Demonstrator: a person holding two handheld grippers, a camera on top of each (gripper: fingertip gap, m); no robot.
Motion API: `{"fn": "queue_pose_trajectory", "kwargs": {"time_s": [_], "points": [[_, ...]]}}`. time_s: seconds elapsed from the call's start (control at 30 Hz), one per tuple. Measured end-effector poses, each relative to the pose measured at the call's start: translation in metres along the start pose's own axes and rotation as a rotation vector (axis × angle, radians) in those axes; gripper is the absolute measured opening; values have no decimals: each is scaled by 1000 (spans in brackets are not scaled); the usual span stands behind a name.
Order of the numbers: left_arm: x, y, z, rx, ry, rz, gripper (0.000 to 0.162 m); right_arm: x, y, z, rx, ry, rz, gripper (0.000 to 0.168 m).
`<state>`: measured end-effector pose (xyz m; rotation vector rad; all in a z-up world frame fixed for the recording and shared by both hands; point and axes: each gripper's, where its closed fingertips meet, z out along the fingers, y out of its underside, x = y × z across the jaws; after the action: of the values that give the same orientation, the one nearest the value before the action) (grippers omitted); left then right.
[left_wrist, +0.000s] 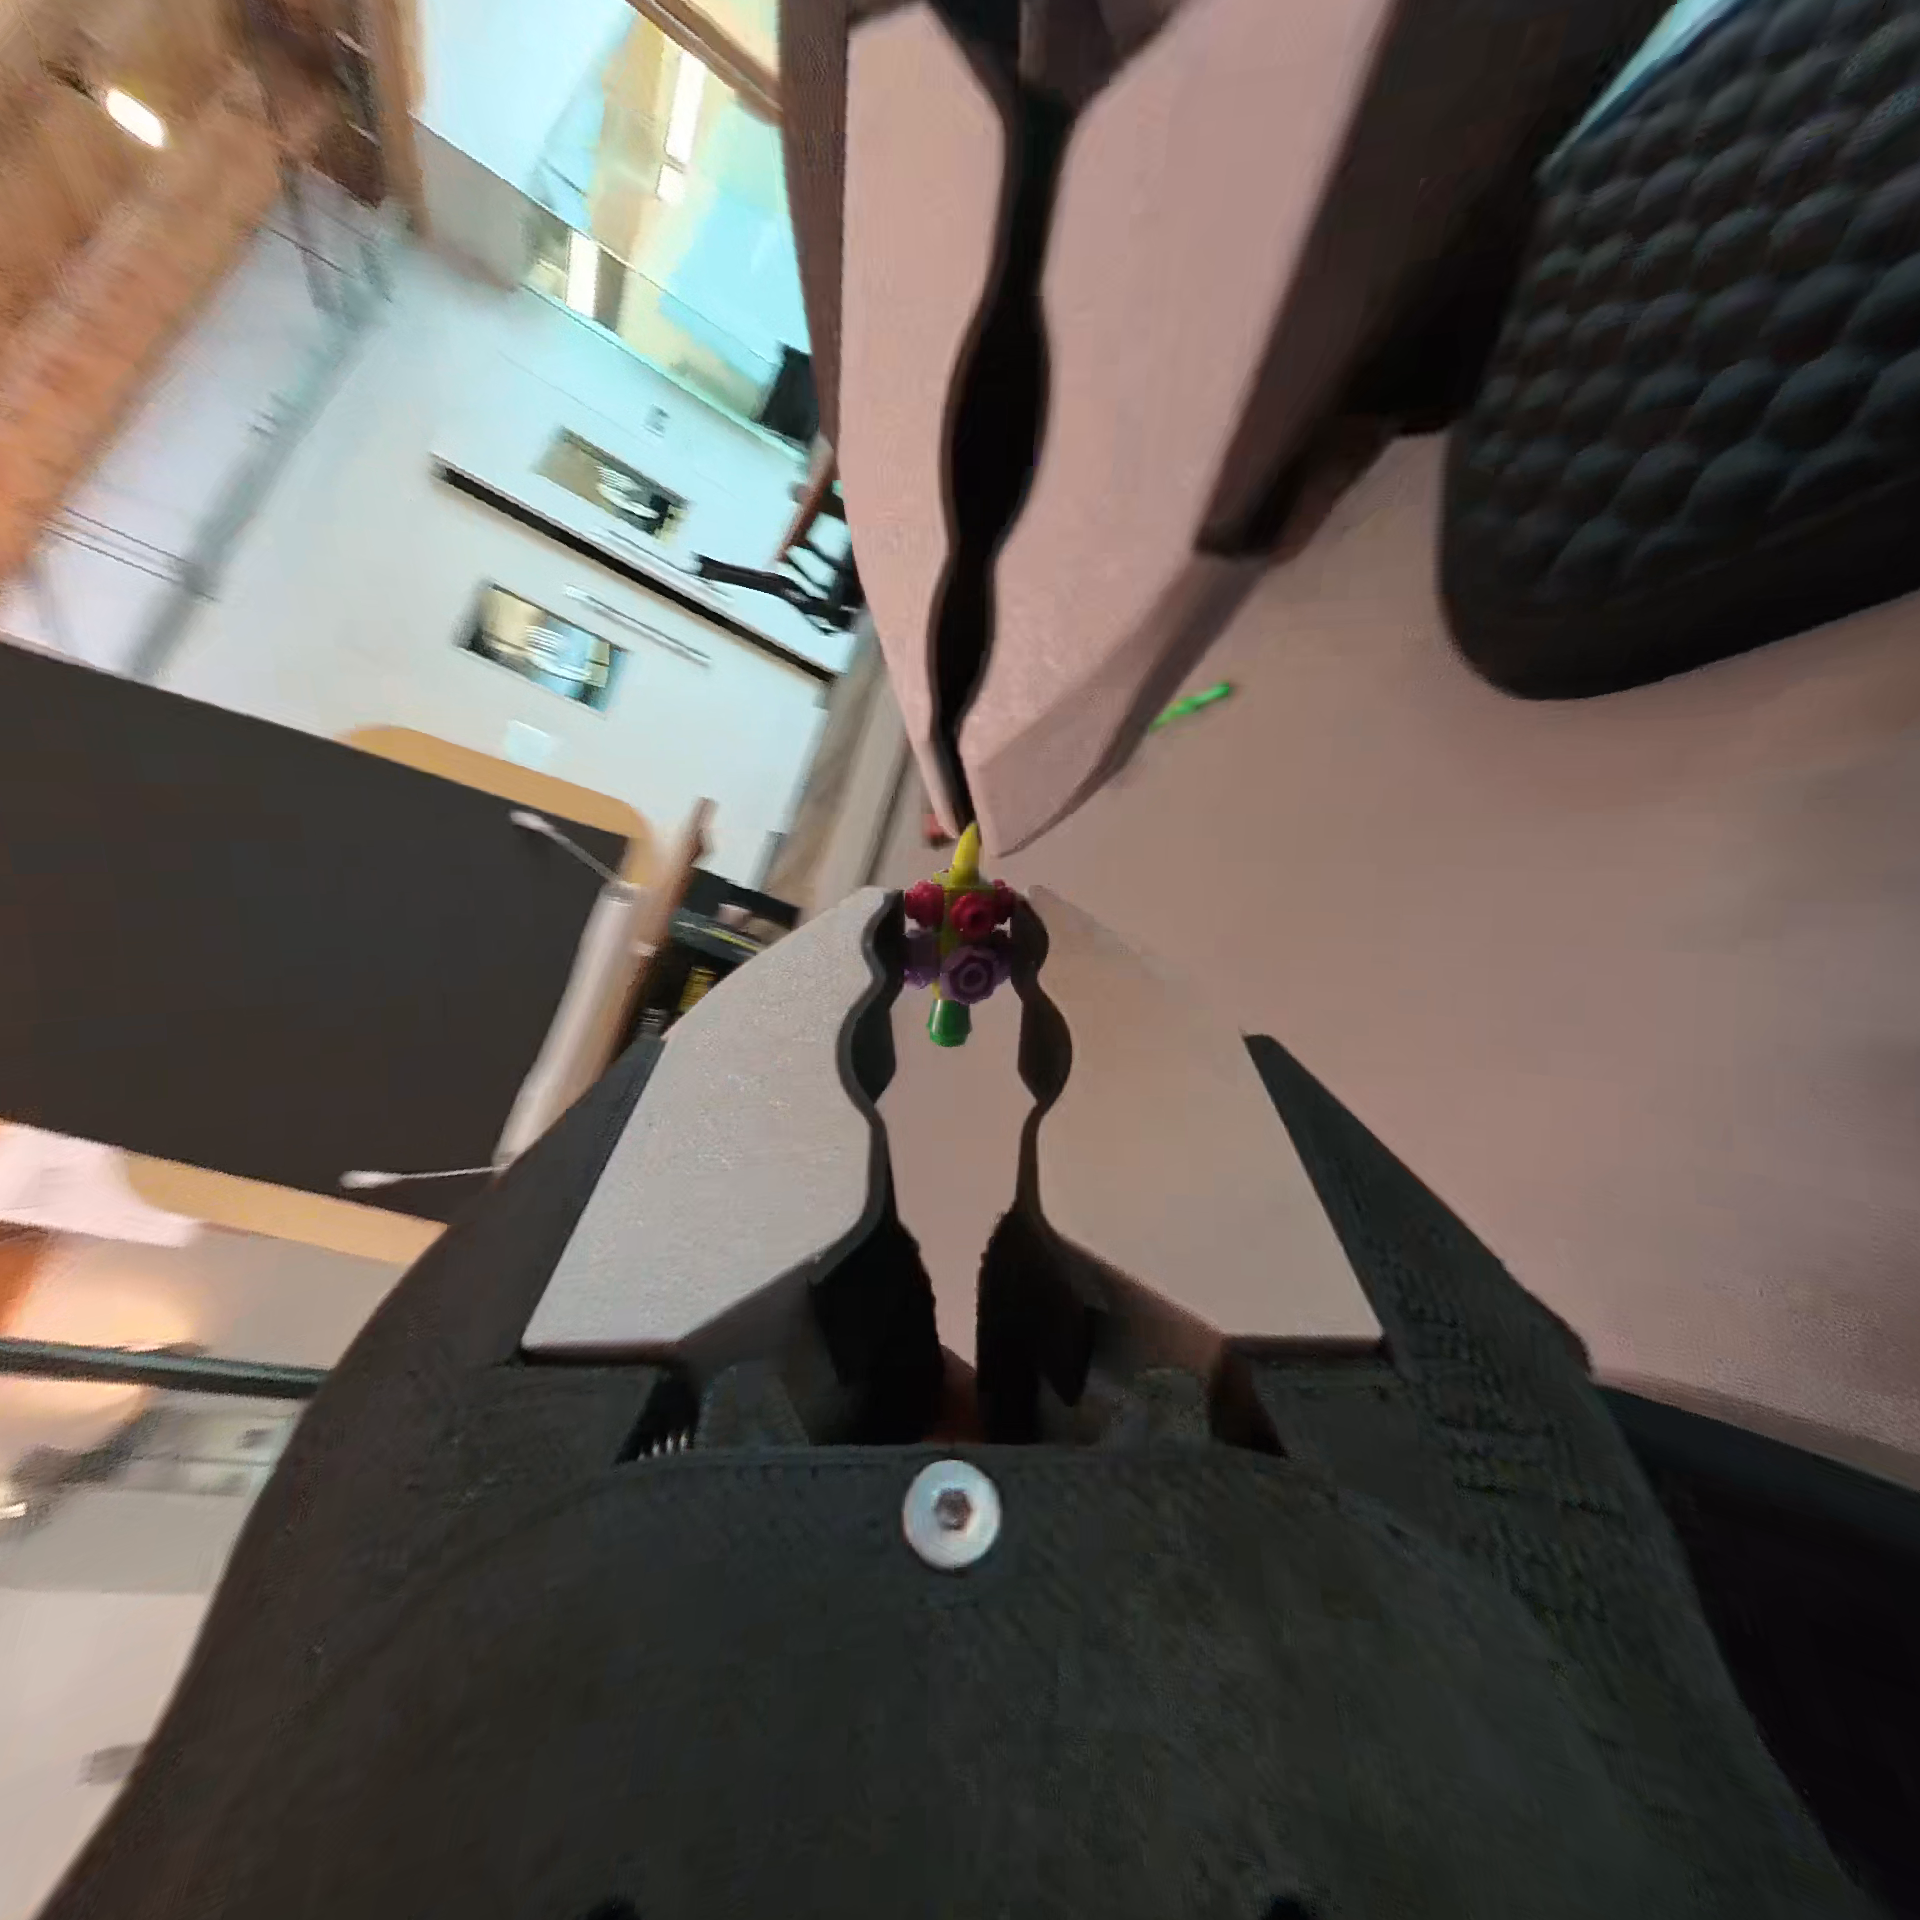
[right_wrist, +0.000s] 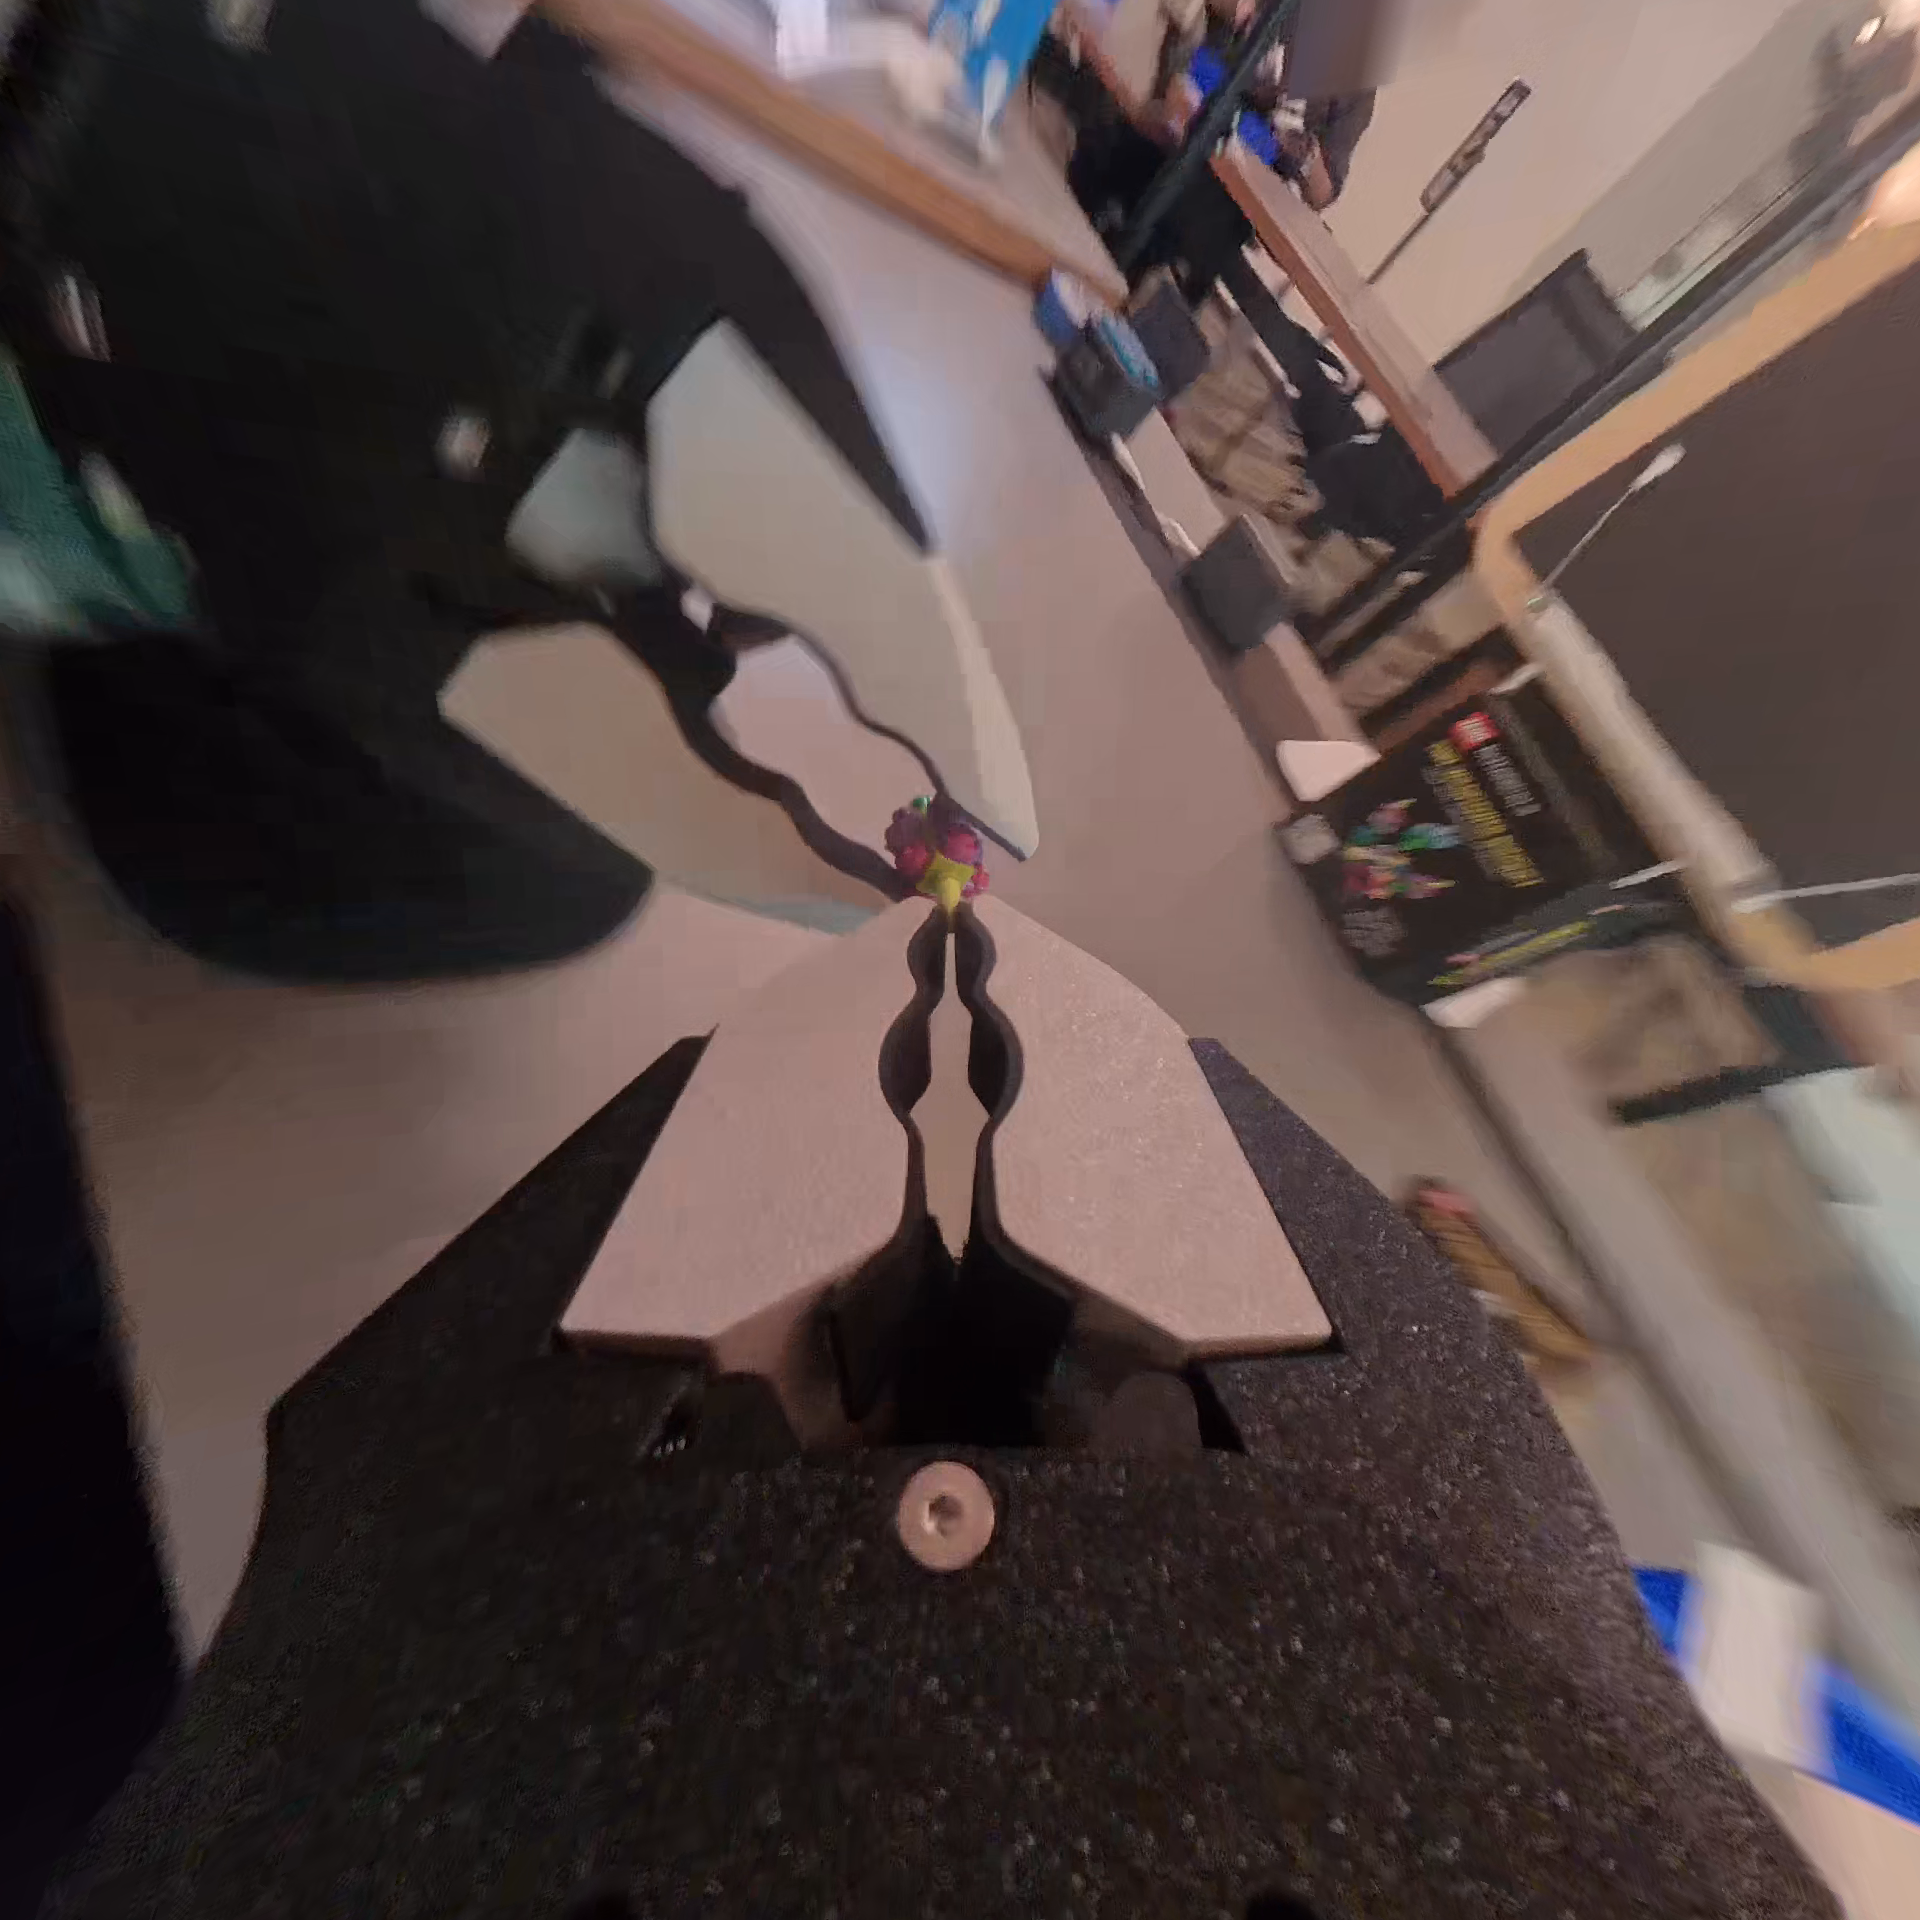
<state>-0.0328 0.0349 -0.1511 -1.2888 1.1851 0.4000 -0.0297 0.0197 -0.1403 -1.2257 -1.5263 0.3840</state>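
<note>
While tip to tip, left gripper (left_wrist: 961, 920) clenched on toy flower cluster (left_wrist: 958, 951), right gripper (right_wrist: 951, 914) apparently pinching its yellow tip (left_wrist: 966, 854).

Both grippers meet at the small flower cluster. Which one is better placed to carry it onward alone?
Left, probably. The left gripper clamps the flower cluster around its red and purple blossoms, while the right gripper only pinches its yellow tip, a slighter hold.

Blurred print on black box (right_wrist: 1455, 842), unreadable.
</note>
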Motion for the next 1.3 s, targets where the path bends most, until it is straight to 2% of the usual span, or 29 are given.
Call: {"fn": "queue_pose_trajectory", "kwargs": {"time_s": [0.1, 0.2, 0.27, 0.37, 0.43, 0.47, 0.53, 0.6, 0.77, 0.87, 0.97, 1.17, 1.23, 1.3], "points": [[-12, -9, -3, 30, -126, 93, 20, 3, -10, -6, 181, -153, 385, 2], [-15, -10, -3, 23, -174, 139, 20, 3, -9, -7, 232, -196, 521, 1], [-10, -7, 1, 39, -95, -18, 20, 5, -5, -6, 207, -133, 441, 1], [-4, -2, 5, 32, 32, -233, 19, 7, -1, -5, 93, 20, 161, 2], [-16, 49, 1, -199, -30, -195, 20, 17, -13, -22, 146, 72, 141, 1], [-22, 67, -6, -227, -55, -209, 20, 26, -16, -34, 182, 90, 176, 1], [-34, 61, -16, -47, -72, -396, 20, 44, -3, -51, 146, 127, 220, 2], [-47, 40, -21, 138, -83, -570, 20, 76, 24, -69, 19, 280, 207, 2], [-41, -1, -16, 414, 29, -839, 20, 144, 79, -121, -226, 560, 332, 2], [-39, -12, -15, 541, 92, -1003, 20, 151, 125, -128, -425, 571, 451, 2], [-37, -8, -13, 573, 130, -1089, 20, 154, 149, -129, -503, 590, 496, 6], [-34, -5, -11, 554, 141, -1081, 20, 161, 148, -134, -483, 642, 473, 14], [-32, -6, -10, 546, 147, -1060, 20, 160, 135, -129, -408, 619, 462, 15], [-29, -9, -9, 543, 157, -1035, 20, 147, 110, -112, -270, 504, 465, 15]]}}
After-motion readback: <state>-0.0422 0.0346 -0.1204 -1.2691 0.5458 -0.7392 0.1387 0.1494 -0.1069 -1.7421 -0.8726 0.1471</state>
